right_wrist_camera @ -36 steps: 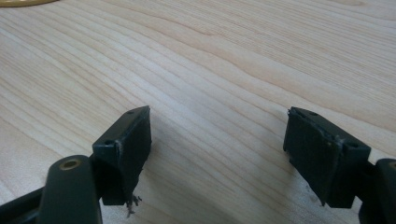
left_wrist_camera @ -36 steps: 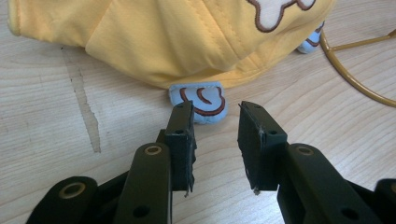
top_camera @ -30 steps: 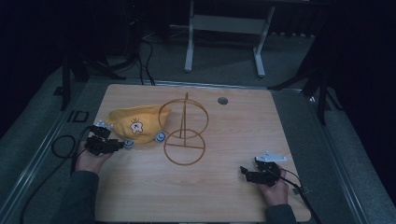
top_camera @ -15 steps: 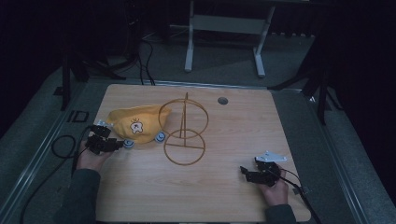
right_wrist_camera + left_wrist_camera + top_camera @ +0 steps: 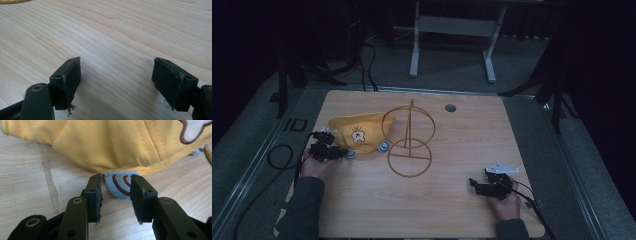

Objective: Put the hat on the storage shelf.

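A yellow cap with a cartoon patch lies on the left part of the wooden table, leaning on a gold wire stand. My left gripper rests at the cap's near edge. Its jaws have just been opening. In the left gripper view, the cap's light blue ear tab lies between the tips of my left gripper, and the pads do not press on it. My right gripper sits at the table's near right, and the right gripper view shows my right gripper wide open over bare wood.
A second blue tab sticks out of the cap beside the stand's flat ring. A round cable hole sits near the table's far edge. Black cables trail off the left side, and a metal frame stands on the floor beyond.
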A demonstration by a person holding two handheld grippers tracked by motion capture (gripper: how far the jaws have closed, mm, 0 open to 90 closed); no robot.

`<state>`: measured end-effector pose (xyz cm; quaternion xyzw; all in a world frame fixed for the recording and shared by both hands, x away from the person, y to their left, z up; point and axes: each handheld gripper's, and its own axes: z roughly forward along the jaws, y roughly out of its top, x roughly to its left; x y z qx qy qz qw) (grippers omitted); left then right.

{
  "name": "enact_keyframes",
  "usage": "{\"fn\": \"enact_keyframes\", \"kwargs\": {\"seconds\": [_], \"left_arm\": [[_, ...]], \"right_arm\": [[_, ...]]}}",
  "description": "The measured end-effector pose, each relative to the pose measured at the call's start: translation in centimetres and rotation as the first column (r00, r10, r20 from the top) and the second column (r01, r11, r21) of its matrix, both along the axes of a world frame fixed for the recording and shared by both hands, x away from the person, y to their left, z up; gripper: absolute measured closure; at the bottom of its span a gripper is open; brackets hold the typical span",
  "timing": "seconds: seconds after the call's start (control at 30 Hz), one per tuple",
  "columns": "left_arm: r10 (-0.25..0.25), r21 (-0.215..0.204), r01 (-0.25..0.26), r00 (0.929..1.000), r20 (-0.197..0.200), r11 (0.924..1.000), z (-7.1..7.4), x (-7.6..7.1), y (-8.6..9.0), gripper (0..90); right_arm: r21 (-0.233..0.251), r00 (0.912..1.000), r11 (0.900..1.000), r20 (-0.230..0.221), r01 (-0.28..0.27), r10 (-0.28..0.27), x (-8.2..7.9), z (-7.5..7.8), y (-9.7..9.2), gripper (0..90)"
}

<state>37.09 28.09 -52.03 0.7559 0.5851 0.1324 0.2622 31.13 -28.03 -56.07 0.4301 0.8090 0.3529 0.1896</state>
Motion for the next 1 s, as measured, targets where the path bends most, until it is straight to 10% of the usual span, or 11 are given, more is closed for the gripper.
{"fn": "enact_keyframes", "kwargs": {"seconds": [1.0], "left_arm": [[-0.013,0.010,0.014,0.9975,-0.069,0.9999,-1.5,0.6,-0.5,49.7]], "right_arm": [[0.000,1.0000,1.0000,0.000,0.000,0.000,0.0,0.0,0.0,23.3]]}}
